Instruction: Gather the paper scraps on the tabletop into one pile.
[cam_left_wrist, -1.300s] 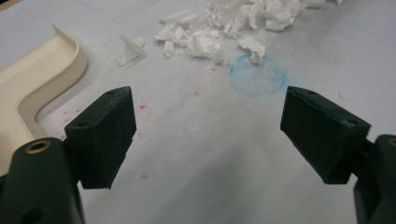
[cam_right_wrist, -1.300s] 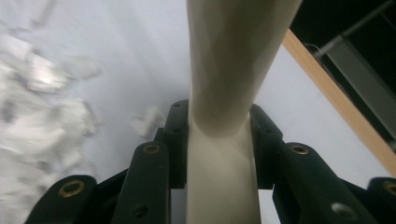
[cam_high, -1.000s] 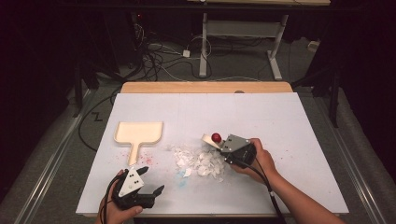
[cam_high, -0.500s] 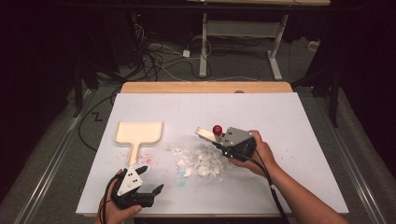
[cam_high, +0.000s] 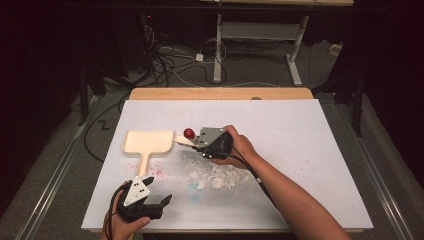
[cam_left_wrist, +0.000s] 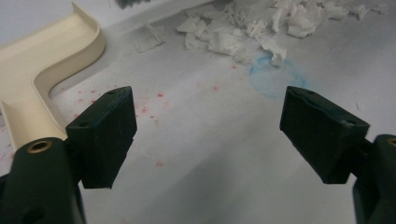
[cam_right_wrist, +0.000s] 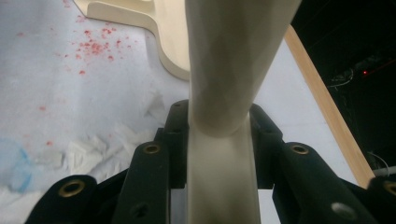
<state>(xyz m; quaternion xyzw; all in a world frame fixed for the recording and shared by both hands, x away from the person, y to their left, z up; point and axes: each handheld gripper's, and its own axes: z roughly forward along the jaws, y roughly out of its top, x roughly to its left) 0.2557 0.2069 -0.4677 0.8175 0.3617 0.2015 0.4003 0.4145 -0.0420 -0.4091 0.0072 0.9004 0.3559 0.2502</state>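
Centrally, right gripper (cam_high: 196, 142) clamps a cream brush handle (cam_right_wrist: 233, 70) beside the dustpan (cam_high: 148, 142); lower left, left gripper (cam_high: 159, 200) gapes wide, holding nothing.

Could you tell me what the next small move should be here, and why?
Probably the left gripper, jaws open and idle near the table's front edge, should close on the dustpan's handle to steady it. The right gripper is shut on a cream brush, held beside the dustpan, while the paper scraps lie loose on the table, unswept.
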